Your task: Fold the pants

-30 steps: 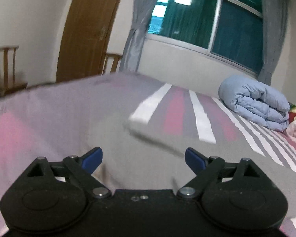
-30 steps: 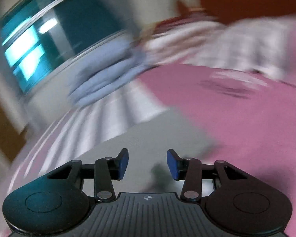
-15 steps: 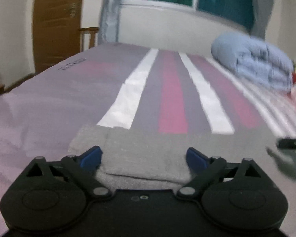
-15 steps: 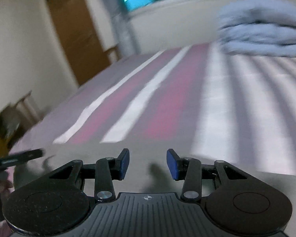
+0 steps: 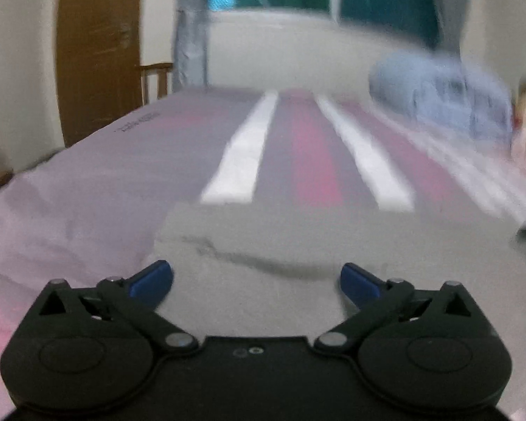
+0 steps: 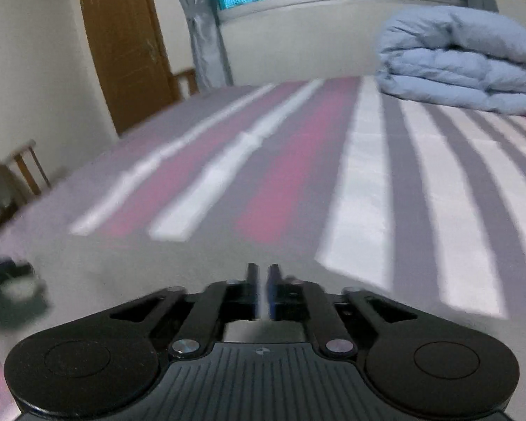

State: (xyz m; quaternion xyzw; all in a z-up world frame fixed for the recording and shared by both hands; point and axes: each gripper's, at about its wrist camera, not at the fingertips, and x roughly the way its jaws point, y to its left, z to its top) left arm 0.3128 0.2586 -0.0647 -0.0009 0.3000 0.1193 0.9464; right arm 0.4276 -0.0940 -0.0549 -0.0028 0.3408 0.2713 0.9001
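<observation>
My left gripper (image 5: 257, 277) sits low over the grey, soft knit pants (image 5: 298, 238), which lie flat on the striped pink, grey and white bedsheet (image 5: 242, 161) directly ahead of and beneath both tools. Its blue-tipped fingers (image 5: 150, 280) are spread wide, with cloth between them but nothing gripped. A shallow dark crease runs across the fabric just ahead of those tips.

My right gripper (image 6: 262, 273) has its fingers nearly pressed together, only a thin slit between them; I judge they may be pinching a thin layer of the pants (image 6: 157, 273), but I cannot tell for certain. The other tool shows as a dark blur far off to its left.

I judge the cloth light, limp and a little grippy, so it should drape and drag, not slide. I would take hold at an outer edge or corner, catching all layers at once, and lift both sides evenly. A folded pale blue quilt (image 6: 463, 59) sits well ahead, to the right.
</observation>
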